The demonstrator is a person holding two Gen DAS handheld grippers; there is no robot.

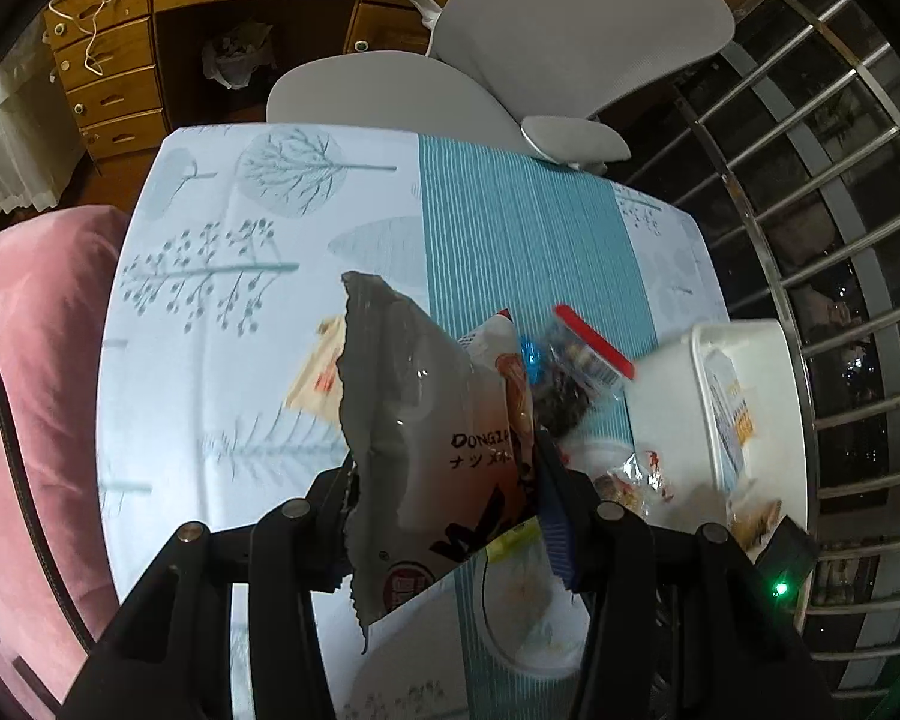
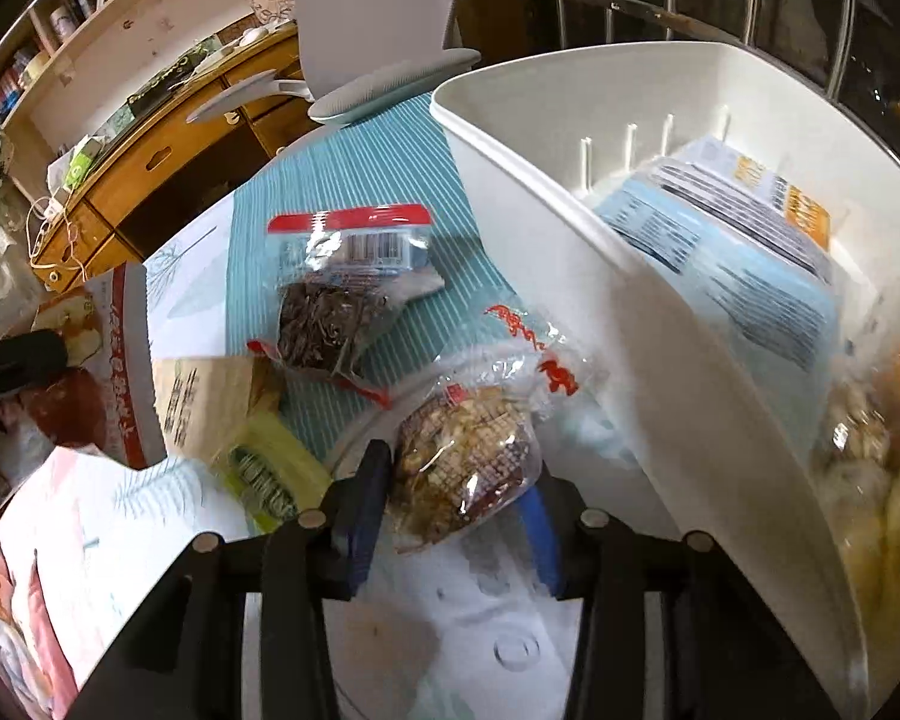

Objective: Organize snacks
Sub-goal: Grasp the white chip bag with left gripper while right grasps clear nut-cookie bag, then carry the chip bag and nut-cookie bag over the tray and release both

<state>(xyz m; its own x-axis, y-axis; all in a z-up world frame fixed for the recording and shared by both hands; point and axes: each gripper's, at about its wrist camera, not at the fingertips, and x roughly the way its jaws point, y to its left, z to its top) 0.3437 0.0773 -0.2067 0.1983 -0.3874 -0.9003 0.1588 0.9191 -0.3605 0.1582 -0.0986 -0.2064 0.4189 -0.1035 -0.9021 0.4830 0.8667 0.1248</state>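
My left gripper (image 1: 447, 468) is shut on a grey and white snack bag (image 1: 426, 432) and holds it above the table. My right gripper (image 2: 459, 474) is closed around a clear packet of brown snack pieces (image 2: 462, 456) that lies beside the white bin (image 2: 576, 252). The bin holds a light blue packet (image 2: 744, 276) and other snacks. A red-topped bag of dark dried snack (image 2: 336, 294) lies on the table, also seen in the left wrist view (image 1: 576, 372). The bin shows at the right of the left wrist view (image 1: 666, 396).
The table has a pale blue tree-print cloth (image 1: 222, 300) with a teal striped band. A grey office chair (image 1: 546, 48) stands at the far edge, a pink sofa (image 1: 36, 360) at the left, window bars (image 1: 822, 192) at the right. A beige packet (image 2: 204, 396) and a green-yellow packet (image 2: 270, 468) lie left of my right gripper.
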